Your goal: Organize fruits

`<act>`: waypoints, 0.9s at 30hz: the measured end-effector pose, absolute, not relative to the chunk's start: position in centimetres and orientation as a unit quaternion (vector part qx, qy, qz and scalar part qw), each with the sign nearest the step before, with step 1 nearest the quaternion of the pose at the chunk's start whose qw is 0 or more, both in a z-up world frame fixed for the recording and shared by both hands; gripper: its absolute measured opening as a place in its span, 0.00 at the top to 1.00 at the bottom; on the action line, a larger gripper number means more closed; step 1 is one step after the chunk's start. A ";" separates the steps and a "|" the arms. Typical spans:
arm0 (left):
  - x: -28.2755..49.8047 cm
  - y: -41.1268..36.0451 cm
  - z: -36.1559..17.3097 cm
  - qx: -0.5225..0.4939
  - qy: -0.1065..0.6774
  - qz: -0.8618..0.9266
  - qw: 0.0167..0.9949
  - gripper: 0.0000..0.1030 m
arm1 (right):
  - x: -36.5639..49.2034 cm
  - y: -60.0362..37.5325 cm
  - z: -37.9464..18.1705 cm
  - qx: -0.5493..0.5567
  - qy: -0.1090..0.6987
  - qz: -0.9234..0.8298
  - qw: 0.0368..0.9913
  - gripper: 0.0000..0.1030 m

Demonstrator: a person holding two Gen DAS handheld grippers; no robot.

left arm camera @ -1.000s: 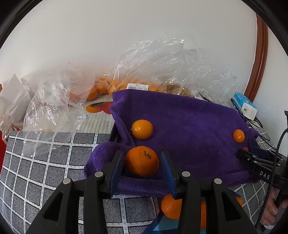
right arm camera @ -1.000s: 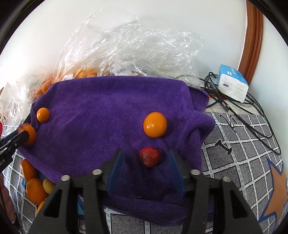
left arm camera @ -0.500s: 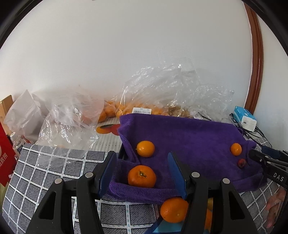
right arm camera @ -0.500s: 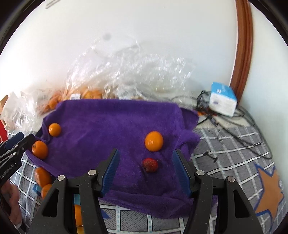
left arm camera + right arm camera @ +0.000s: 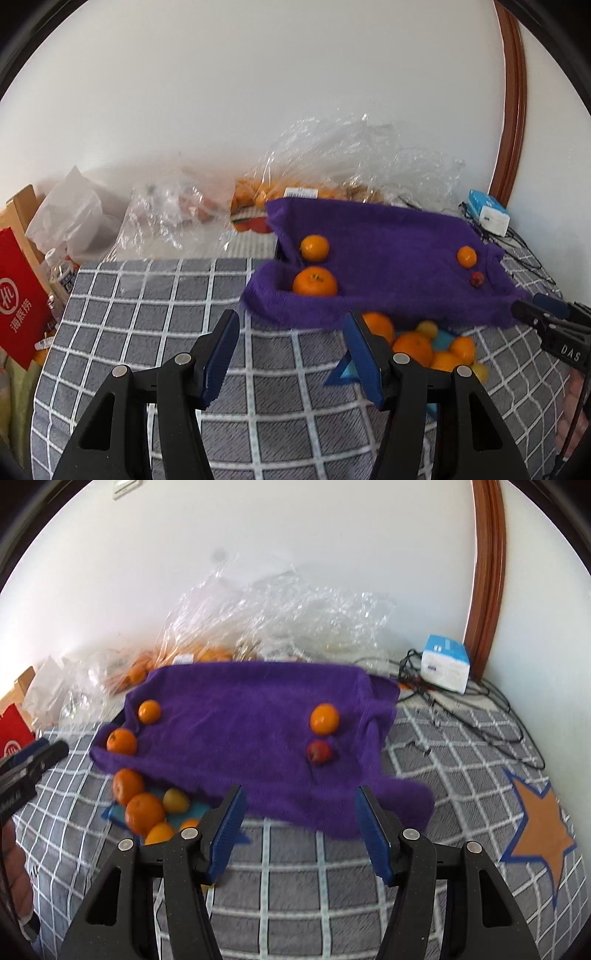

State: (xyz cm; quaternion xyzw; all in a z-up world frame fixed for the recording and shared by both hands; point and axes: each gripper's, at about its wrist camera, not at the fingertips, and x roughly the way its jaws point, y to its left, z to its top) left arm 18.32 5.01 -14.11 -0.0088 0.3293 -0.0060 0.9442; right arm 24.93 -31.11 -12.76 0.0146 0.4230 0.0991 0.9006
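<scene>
Where purple towel [image 5: 240, 716] lies, three oranges [image 5: 324, 719], one strawberry [image 5: 318, 752]

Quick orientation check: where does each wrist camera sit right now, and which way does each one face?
Left wrist: behind the open left gripper, facing the purple towel's left end; the right gripper shows at right.
Right wrist: behind the open right gripper, facing the towel's near edge; the left gripper shows at left.
Shared: towel, small red fruit, loose oranges.

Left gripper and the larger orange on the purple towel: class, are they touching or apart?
Apart. The left wrist view shows the open left gripper above bare cloth, short of the larger orange on the purple towel.
</scene>
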 end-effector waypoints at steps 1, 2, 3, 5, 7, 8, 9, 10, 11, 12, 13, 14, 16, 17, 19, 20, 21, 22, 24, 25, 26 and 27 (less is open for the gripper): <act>17.9 5.3 -14.6 -0.009 0.335 -0.004 0.942 0.45 | 24.6 -31.0 -13.1 0.014 0.427 0.101 0.899 0.43; 17.4 5.7 -15.1 -0.011 0.343 0.000 0.939 0.45 | 24.3 -30.8 -13.3 0.014 0.430 0.104 0.897 0.45; 17.0 6.1 -15.7 -0.015 0.354 0.002 0.935 0.45 | 24.0 -30.7 -13.5 0.014 0.432 0.107 0.895 0.46; 16.6 6.8 -16.6 -0.023 0.370 0.002 0.929 0.45 | 23.4 -30.5 -13.7 0.017 0.436 0.112 0.893 0.50; 16.2 7.1 -17.5 -0.024 0.380 0.005 0.925 0.45 | 23.0 -30.3 -13.7 0.020 0.436 0.120 0.892 0.51; 16.1 7.3 -18.0 -0.021 0.382 0.009 0.924 0.45 | 22.8 -30.1 -13.8 0.018 0.436 0.124 0.891 0.52; 16.1 7.4 -18.3 -0.019 0.385 0.013 0.922 0.45 | 22.6 -29.9 -13.9 0.014 0.435 0.125 0.891 0.52; 16.2 7.4 -18.7 -0.019 0.393 0.016 0.919 0.45 | 22.4 -29.7 -13.9 0.010 0.435 0.126 0.891 0.52; 16.3 7.5 -19.0 -0.022 0.405 0.015 0.914 0.45 | 22.2 -29.6 -14.0 0.007 0.436 0.125 0.891 0.52; 16.4 7.7 -19.3 -0.032 0.415 0.009 0.909 0.45 | 22.2 -29.5 -14.1 0.006 0.437 0.124 0.891 0.52; 16.4 7.9 -19.4 -0.039 0.416 0.007 0.909 0.45 | 22.1 -29.4 -14.2 0.006 0.440 0.125 0.889 0.52; 16.3 8.2 -19.3 -0.047 0.413 0.007 0.910 0.45 | 22.0 -29.3 -14.3 0.006 0.442 0.127 0.888 0.52; 16.3 8.5 -19.4 -0.056 0.415 0.013 0.908 0.44 | 22.1 -29.2 -14.4 0.002 0.444 0.127 0.887 0.52; 16.3 8.6 -19.4 -0.060 0.416 0.016 0.907 0.44 | 22.1 -29.1 -14.4 0.000 0.445 0.127 0.886 0.52; 16.3 8.6 -19.4 -0.061 0.416 0.016 0.907 0.37 | 22.2 -29.0 -14.5 0.000 0.451 0.127 0.884 0.52; 16.4 8.4 -19.4 -0.058 0.418 0.020 0.907 0.37 | 22.2 -28.9 -14.6 0.001 0.453 0.129 0.882 0.52; 16.4 8.3 -19.4 -0.052 0.419 0.024 0.906 0.36 | 22.2 -28.8 -14.6 0.000 0.453 0.132 0.882 0.52; 16.5 8.2 -19.4 -0.048 0.420 0.027 0.906 0.36 | 22.2 -28.7 -14.6 -0.002 0.452 0.133 0.882 0.52; 16.4 8.1 -19.4 -0.047 0.421 0.028 0.905 0.36 | 22.2 -28.4 -14.7 -0.007 0.451 0.134 0.882 0.52; 16.3 8.2 -19.4 -0.051 0.420 0.027 0.906 0.36 | 22.2 -28.3 -14.7 -0.006 0.453 0.136 0.881 0.52; 16.3 8.4 -19.4 -0.057 0.419 0.024 0.906 0.36 | 22.2 -28.1 -14.7 -0.005 0.454 0.139 0.880 0.52; 16.3 8.6 -19.3 -0.060 0.418 0.022 0.906 0.36 | 22.1 -28.0 -14.6 -0.004 0.454 0.142 0.880 0.52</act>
